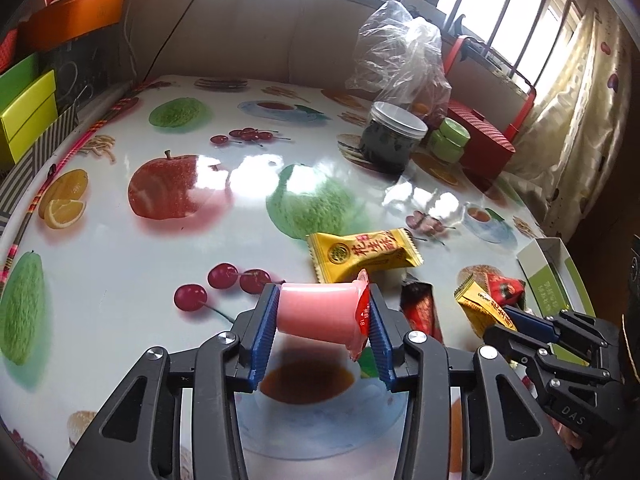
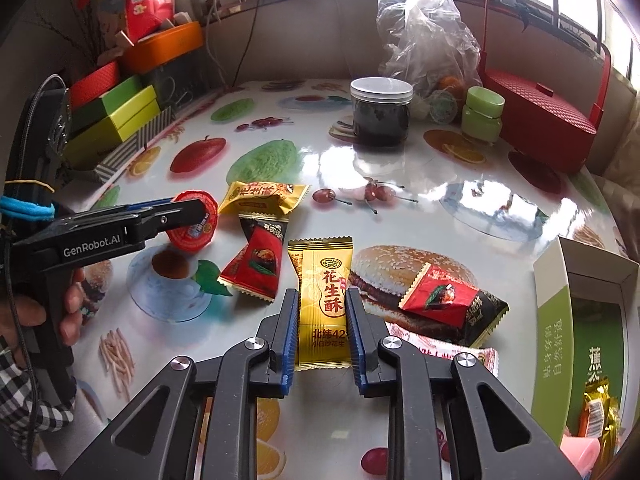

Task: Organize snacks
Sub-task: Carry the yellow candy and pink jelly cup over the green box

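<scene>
Above the fruit-print tablecloth [image 1: 120, 280], left gripper [image 1: 322, 314] clamps the pink jelly cup [image 1: 316, 314], lifted clear. Right gripper [image 2: 322, 330] pinches the yellow peanut-crisp packet [image 2: 322, 300]. Keep both squeezes light and carry them level to the green-and-white box [image 2: 554, 300].

The left gripper [image 2: 192, 210] body reads "GenRobot.AI", the right gripper [image 1: 516, 320] arm reads "DAS", the yellow packet [image 2: 322, 300] between the right gripper's fingers reads "花生酥" above "北纬42", and the pink jelly cup [image 1: 316, 312] lid shows "18".
</scene>
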Tool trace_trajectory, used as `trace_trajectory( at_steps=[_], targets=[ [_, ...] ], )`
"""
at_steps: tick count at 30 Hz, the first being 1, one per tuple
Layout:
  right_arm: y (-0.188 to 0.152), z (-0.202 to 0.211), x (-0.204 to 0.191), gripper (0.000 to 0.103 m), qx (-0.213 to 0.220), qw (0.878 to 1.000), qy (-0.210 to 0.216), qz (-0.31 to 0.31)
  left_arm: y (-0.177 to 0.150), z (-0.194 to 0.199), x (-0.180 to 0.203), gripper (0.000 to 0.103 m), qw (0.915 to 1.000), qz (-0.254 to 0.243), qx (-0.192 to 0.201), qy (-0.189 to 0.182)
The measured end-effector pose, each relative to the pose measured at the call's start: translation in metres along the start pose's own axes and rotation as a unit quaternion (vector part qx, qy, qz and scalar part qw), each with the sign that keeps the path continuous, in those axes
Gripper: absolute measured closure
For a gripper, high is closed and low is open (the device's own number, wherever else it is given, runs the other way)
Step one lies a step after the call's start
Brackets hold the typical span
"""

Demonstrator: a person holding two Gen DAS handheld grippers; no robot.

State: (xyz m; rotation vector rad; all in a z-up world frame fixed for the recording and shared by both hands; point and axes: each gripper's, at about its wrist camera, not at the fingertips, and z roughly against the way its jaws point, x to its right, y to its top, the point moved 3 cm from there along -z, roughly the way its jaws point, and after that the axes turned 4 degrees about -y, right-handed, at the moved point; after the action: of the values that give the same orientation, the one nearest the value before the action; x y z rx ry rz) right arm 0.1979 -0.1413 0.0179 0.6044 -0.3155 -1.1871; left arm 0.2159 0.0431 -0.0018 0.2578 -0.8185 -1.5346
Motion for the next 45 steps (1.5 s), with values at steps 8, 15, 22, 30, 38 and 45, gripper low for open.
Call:
trace_trajectory(
  at_steps=[8, 15, 22, 30, 38, 45],
  targets=[
    [-0.006, 0.018, 0.001, 0.082, 0.012, 1.000, -0.003, -0.008, -0.006, 0.013, 0.015, 0.060, 0.9999, -0.010, 0.003, -0.009],
    [-0.013, 0.040, 0.010, 0.082, 0.028, 0.999, -0.013, -0.023, -0.012, 0.020, 0.042, 0.059, 0.9992, -0.030, 0.002, -0.027],
    [-0.023, 0.065, 0.026, 0.082, 0.042, 0.998, -0.027, -0.038, -0.018, 0.024, 0.079, 0.059, 0.9972, -0.057, -0.001, -0.048],
    [-0.035, 0.088, 0.049, 0.082, 0.055, 0.996, -0.046, -0.060, -0.023, 0.026, 0.110, 0.059, 0.9950, -0.080, -0.003, -0.061],
    [-0.049, 0.106, 0.073, 0.082, 0.063, 0.992, -0.066, -0.082, -0.026, 0.024, 0.140, 0.059, 0.9924, -0.097, -0.005, -0.076],
    [-0.064, 0.122, 0.100, 0.082, 0.065, 0.988, -0.091, -0.106, -0.028, 0.018, 0.173, 0.059, 0.9880, -0.115, -0.012, -0.102]
  ],
)
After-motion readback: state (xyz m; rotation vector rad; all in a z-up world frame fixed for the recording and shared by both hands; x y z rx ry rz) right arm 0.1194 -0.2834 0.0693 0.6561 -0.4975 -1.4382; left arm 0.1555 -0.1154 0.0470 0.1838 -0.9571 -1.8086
